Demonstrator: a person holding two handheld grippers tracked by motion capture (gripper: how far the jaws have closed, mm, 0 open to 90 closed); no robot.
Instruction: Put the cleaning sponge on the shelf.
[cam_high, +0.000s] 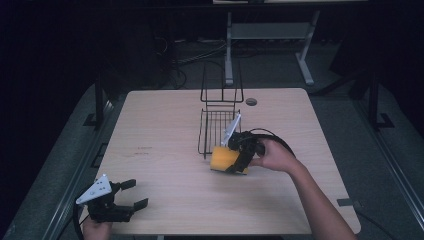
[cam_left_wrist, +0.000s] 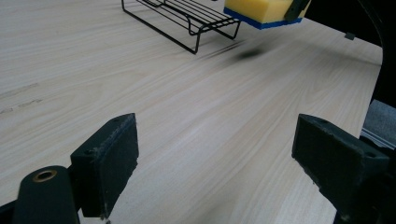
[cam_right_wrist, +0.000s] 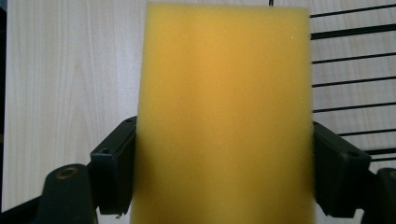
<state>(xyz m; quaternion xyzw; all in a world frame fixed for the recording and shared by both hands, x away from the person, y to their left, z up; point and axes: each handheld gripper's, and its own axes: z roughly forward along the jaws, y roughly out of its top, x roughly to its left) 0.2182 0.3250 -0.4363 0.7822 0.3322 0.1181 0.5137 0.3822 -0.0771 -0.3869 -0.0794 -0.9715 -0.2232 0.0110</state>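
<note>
A yellow sponge (cam_high: 223, 159) with a blue underside is held off the table at mid-table, just in front of the black wire rack (cam_high: 215, 131). My right gripper (cam_high: 239, 161) is shut on the sponge; in the right gripper view the sponge (cam_right_wrist: 224, 112) sits between both black jaws. The left gripper view catches the sponge (cam_left_wrist: 261, 10) hanging above its shadow, beside the rack (cam_left_wrist: 187, 21). Near the table's front left corner my left gripper (cam_high: 134, 194) stands open over bare wood, and its pads (cam_left_wrist: 114, 161) are far apart with nothing between them.
The rack has a tall wire back and a low slatted base. A round cable hole (cam_high: 251, 101) sits in the wooden table (cam_high: 160, 150) behind the rack. Dark floor, cables and a white stand (cam_high: 270, 35) lie past the far edge.
</note>
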